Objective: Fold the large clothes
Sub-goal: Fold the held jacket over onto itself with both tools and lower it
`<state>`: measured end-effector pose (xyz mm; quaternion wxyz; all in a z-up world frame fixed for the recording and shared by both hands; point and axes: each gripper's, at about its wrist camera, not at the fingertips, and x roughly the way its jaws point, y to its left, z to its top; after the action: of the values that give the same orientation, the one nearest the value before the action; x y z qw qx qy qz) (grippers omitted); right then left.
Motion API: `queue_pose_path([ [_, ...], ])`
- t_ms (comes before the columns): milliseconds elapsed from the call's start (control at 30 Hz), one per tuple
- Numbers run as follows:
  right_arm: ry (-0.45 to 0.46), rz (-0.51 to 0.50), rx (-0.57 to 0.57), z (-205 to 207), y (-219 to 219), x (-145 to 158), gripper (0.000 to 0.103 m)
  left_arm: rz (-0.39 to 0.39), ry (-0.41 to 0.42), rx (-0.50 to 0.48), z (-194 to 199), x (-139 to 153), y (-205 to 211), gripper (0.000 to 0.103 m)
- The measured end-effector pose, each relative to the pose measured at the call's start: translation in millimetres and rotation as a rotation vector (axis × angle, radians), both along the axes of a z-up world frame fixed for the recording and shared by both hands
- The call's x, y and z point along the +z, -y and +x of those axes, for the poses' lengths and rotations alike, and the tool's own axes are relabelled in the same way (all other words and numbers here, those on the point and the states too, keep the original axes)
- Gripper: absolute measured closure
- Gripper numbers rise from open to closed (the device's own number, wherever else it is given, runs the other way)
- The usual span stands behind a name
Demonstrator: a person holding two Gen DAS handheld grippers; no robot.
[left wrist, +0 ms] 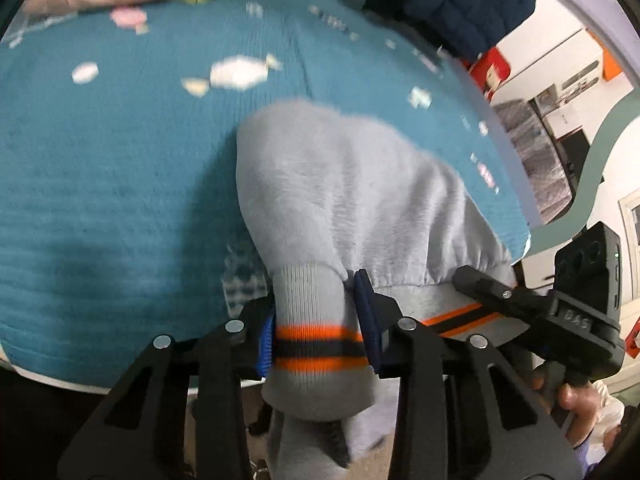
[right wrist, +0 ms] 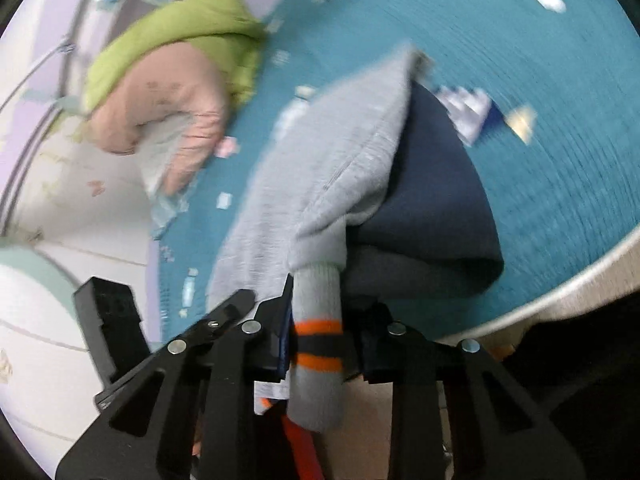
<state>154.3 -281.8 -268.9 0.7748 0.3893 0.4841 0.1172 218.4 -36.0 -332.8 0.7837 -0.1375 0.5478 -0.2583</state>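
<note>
- The left tool [left wrist: 316, 340] is clenched on the striped ribbed hem of a grey sweatshirt [left wrist: 344, 192], and the right tool [right wrist: 320, 344] is clamped on the same hem further along, over its orange and dark bands.
- The sweatshirt hangs from both grips, with its far part draped over the near edge of a bed covered by a teal blanket [left wrist: 120, 180]; in the right view a dark navy panel [right wrist: 432, 200] of it shows beside the grey.
- The step in hand looks like carrying the hem up and over to lay a fold.
- To do it well, keep both grips level and the hem taut between them, so the cloth lands as a straight edge and does not sag in the middle.
- Move both hands at one pace; the views are blurred, so precise alignment cannot be judged here.
- Steer clear of the pink garment [right wrist: 168, 112] and green garment [right wrist: 180, 36] lying further back on the bed.
- Let go only when the hem lies flat.
</note>
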Motion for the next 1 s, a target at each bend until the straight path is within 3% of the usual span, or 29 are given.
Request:
queue_pose_path([
  [133, 0.086, -0.001, 0.079, 17, -17, 35, 0.081, -0.015, 0.076, 0.035, 8, 36, -23, 0.069],
  [367, 0.158, -0.028, 0.234, 72, -103, 66, 0.081, -0.015, 0.155, 0.155, 22, 73, -108, 0.069],
  [567, 0.240, -0.053, 0.421, 147, -222, 85, 0.081, -0.007, 0.220, 0.326, 39, 83, -211, 0.069],
  [733, 0.324, -0.041, 0.546, 210, -316, 82, 0.081, 0.051, 0.326, 0.444, 71, 88, -295, 0.069],
  [867, 0.418, -0.083, 0.582, 245, -374, 79, 0.081, 0.091, 0.411, 0.504, 110, 87, -357, 0.069],
  [1000, 0.388, -0.067, 0.584, 270, -405, 39, 0.081, 0.134, 0.507, 0.526, 139, 65, -403, 0.069],
])
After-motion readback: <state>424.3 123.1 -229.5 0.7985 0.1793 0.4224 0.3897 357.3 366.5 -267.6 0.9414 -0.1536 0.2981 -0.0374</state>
